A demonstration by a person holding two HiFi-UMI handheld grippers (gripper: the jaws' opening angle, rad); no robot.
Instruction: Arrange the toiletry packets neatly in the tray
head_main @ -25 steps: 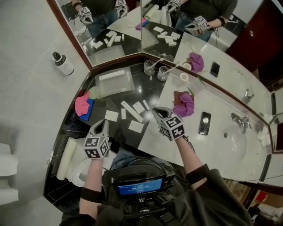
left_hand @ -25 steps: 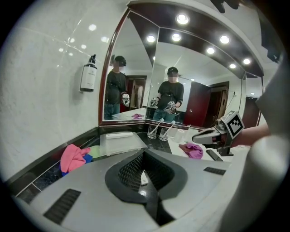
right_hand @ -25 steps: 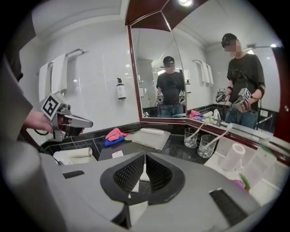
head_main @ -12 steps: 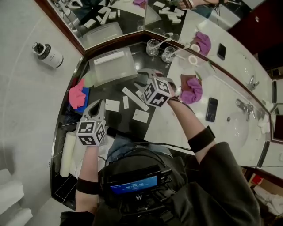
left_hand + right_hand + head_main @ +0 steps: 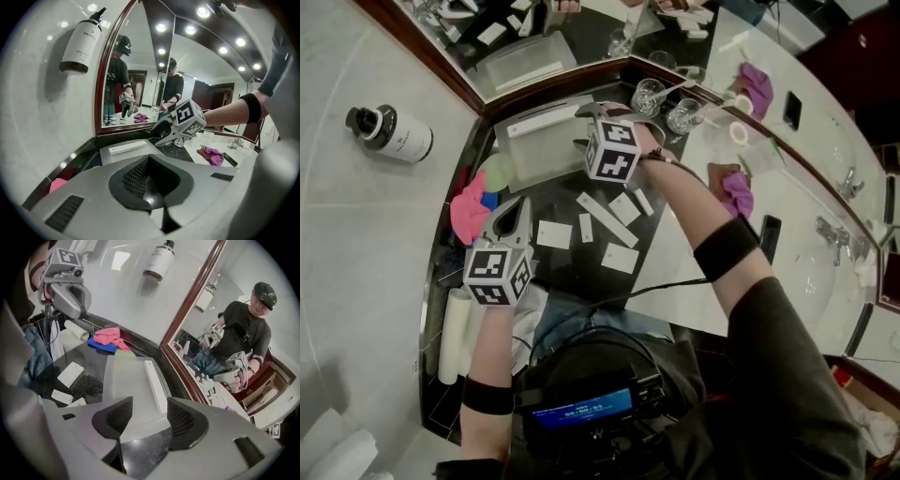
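A white bottle (image 5: 389, 133) was on the wall at the far left. Next to it lay a pink cloth (image 5: 472, 208). The left gripper (image 5: 521, 202) hung over the black counter (image 5: 577, 274), its fingers pressed together with nothing in them. Several white packets (image 5: 553, 234) lay loose on the counter beside it. Behind them sat the clear tray (image 5: 534, 164) with one long packet (image 5: 546, 122) inside. The right gripper (image 5: 584, 128) was over the tray. Its fingers were apart and had just been opening, with nothing between them. A purple cloth (image 5: 736, 192) lay farther right.
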